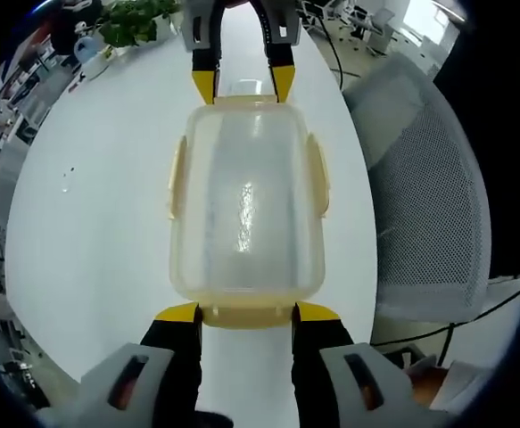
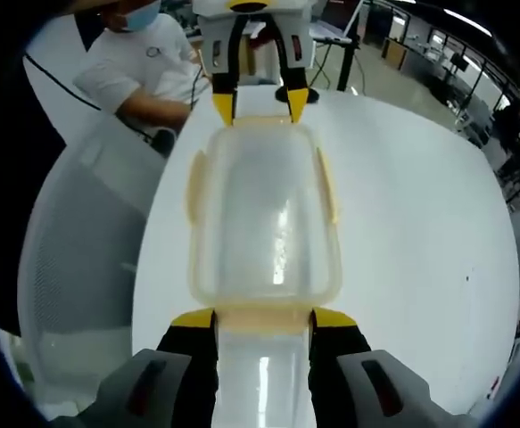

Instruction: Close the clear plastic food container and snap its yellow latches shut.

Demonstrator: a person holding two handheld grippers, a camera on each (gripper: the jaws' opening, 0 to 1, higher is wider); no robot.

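Lid already on, the container [image 1: 246,209] sits on the white tabletop [image 1: 99,232] between the left tool [image 1: 246,314] and right tool [image 2: 264,319], each spread open at an end latch. Side latches [image 1: 177,178] appear unsnapped; snapping remains.

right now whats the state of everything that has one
clear plastic food container: lid on, flat on the white table
side latches: whether snapped, cannot tell
left hand-held gripper: open, tips at the near end latch
right hand-held gripper: open, tips at the opposite end latch
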